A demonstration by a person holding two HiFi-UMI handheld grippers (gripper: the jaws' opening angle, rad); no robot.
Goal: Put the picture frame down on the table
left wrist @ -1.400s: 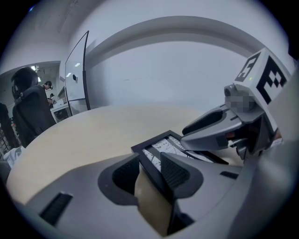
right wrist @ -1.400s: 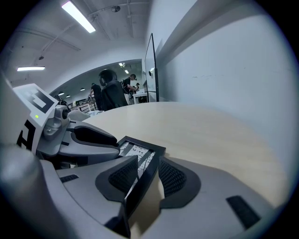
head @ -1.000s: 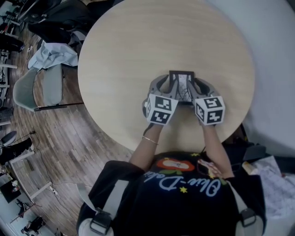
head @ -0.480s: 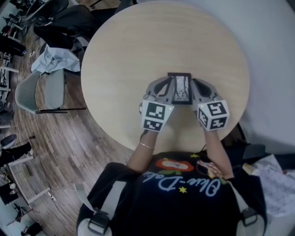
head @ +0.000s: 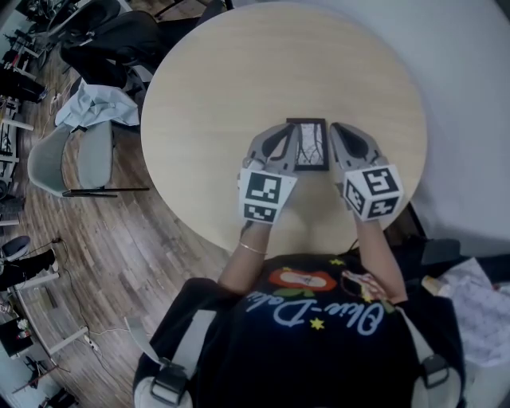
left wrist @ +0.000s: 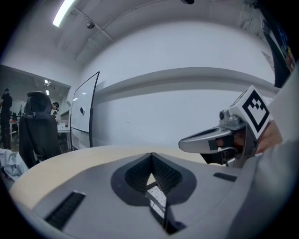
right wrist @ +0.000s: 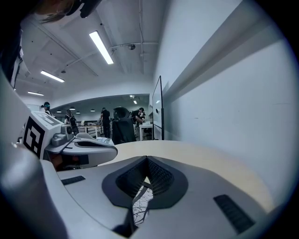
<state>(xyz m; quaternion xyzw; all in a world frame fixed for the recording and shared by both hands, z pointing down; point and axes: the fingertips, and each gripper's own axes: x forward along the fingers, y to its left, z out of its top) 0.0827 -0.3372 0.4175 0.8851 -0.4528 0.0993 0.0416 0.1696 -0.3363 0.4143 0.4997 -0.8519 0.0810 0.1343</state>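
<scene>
pinching the picture frame (head: 309, 146) by its long edges with left gripper (head: 280, 137) and right gripper (head: 341, 135), jaws nearly together on it, on or just above the table (head: 239, 72), long axis pointing away, midway between both.

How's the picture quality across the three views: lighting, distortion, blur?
Head view: even light, no glare on the table, fisheye bends the floor. Left gripper view: black vignette corners, ceiling light blown out, foreground soft. Right gripper view: same vignette, bright ceiling strips, dim background.
</scene>
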